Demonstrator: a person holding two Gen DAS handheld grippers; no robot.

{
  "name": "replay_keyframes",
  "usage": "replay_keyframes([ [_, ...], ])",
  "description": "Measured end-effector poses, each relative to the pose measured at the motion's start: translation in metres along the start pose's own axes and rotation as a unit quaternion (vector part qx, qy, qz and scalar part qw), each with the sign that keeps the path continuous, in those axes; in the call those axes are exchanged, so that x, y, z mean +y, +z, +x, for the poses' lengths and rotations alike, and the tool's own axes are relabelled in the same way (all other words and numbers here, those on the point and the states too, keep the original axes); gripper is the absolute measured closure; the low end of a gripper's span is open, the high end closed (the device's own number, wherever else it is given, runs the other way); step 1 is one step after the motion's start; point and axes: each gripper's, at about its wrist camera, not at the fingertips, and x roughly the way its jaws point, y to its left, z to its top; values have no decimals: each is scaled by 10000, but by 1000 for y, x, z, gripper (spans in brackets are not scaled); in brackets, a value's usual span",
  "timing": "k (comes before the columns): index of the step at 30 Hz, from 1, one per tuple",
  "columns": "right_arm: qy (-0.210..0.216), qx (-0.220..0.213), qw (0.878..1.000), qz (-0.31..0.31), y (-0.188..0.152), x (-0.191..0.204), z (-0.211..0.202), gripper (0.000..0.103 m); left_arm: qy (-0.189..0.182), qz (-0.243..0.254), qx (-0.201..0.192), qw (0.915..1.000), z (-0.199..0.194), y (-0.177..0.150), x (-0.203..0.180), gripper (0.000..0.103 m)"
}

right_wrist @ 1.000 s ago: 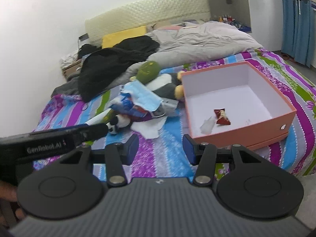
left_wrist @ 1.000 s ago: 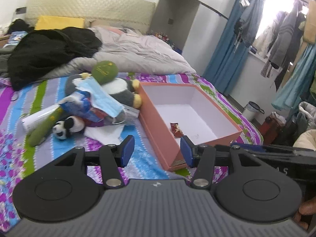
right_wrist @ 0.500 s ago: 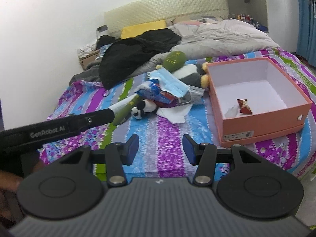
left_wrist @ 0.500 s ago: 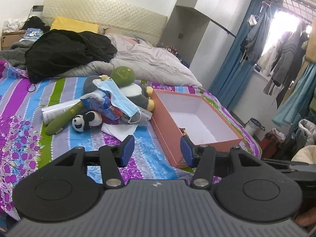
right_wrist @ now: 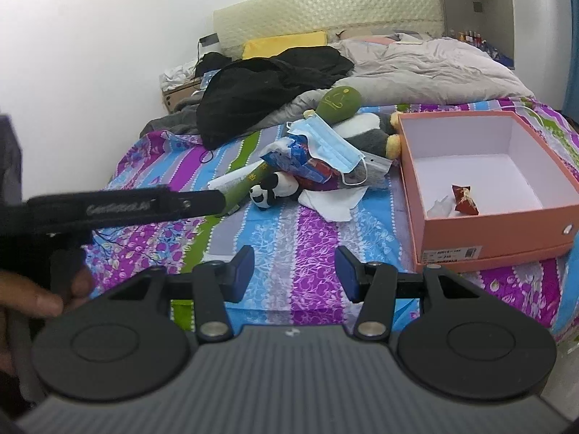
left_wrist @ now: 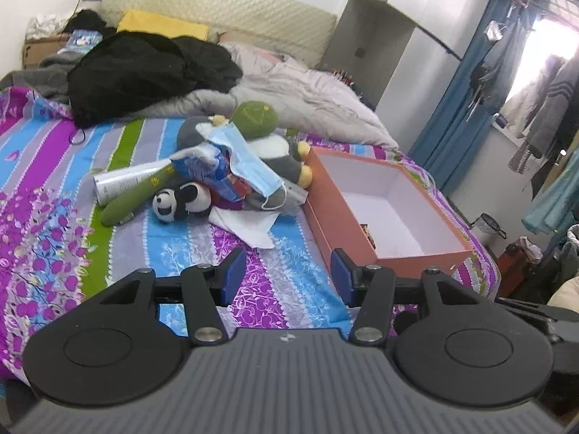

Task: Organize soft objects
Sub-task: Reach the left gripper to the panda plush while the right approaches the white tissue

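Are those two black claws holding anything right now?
No. The left gripper and right gripper are both open and empty, short of the toy pile.

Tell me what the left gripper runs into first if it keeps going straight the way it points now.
Probably the striped bedsheet. The left gripper is open and empty, aimed downward at bare sheet between the white tissue and the orange box. Neither seems to lie on that line, though depth is hard to judge.
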Motion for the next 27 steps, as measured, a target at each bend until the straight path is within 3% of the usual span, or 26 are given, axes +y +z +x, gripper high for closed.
replay_keyframes([
  [11, 67, 112, 9999, -100, -3, -14, 30, 51, 351, -296, 243, 9987, 40, 4, 8, 45],
  [16, 28, 209, 9997, -75, 3, -10, 59, 51, 556, -327, 345, 9973, 51, 8, 35, 43],
  [20, 243, 601, 9979, 78, 11, -11, 96, 51, 714, -403, 401, 9958, 68, 15, 64, 38],
  [27, 30, 971, 9952, -93, 29, -16, 166, 51, 859, -560, 602, 9929, 127, 34, 114, 38],
])
